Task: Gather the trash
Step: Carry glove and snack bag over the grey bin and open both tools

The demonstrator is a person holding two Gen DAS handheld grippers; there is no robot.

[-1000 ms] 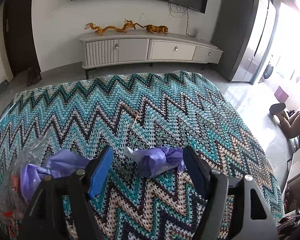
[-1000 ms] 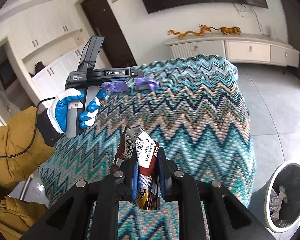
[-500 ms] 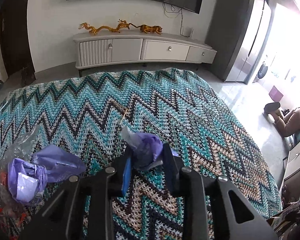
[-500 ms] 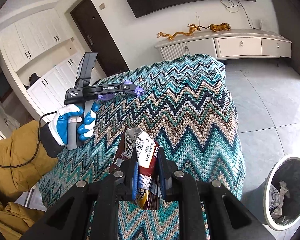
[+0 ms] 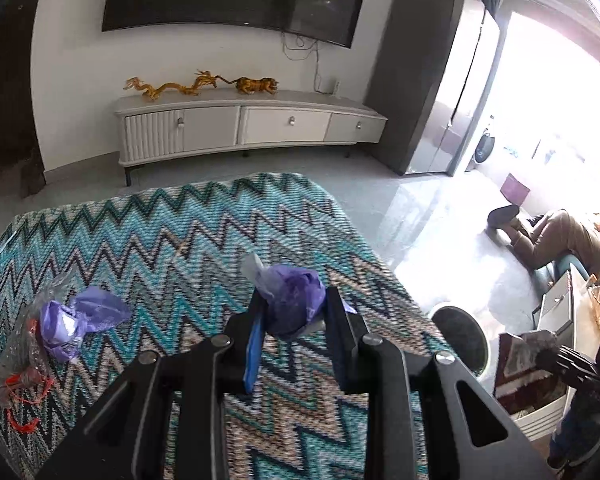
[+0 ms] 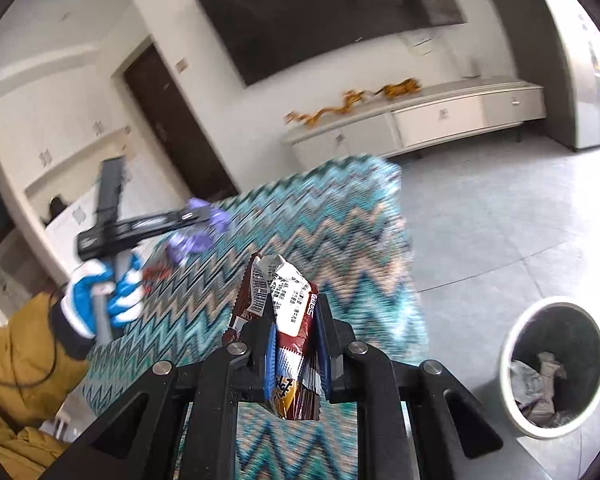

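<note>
The left gripper [image 5: 294, 312] has just closed its jaws on a crumpled purple plastic wad [image 5: 292, 300], lifted off the zigzag blanket [image 5: 180, 240]. The right gripper [image 6: 298, 346] clamps a brown snack wrapper [image 6: 288, 316]. Both probably go to the white round bin [image 6: 552, 364], at four o'clock in the right view.

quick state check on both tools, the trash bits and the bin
left tool: shut on crumpled purple wrapper, lifted off the zigzag blanket
right tool: shut on brown snack wrapper
clear plastic bag with purple trash: lying on blanket, untouched
white round bin: open, partly filled with paper
</note>
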